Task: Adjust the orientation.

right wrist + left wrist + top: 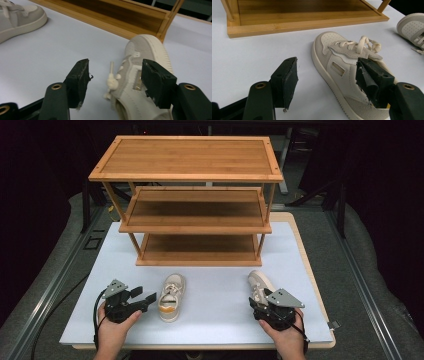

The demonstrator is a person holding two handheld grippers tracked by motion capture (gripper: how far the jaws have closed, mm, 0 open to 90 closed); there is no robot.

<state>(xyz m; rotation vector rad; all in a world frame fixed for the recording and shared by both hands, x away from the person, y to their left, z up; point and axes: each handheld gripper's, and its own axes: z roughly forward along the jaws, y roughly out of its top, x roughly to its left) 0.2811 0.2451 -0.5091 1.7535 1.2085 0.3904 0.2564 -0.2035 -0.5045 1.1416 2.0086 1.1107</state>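
Fingers [287,82] of left gripper [142,298] spread wide, gripping nothing; cream lace-up sneaker [347,72] beside far pad. Right gripper [113,80] likewise agape, straddling second cream sneaker [140,75]. Probably light, soft uppers; pinch stiffer heel collar.

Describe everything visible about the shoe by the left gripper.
The shoe is a cream low-top sneaker with a paler rubber sole, a perforated toe cap, suede-looking tongue and thick off-white laces tied in a bow. An orange patch marks its heel. It stands upright on its sole on the white tabletop, toe toward the wooden rack, heel toward the person. The left gripper sits open at its side; in the left gripper view, whether a jaw touches it cannot be told.
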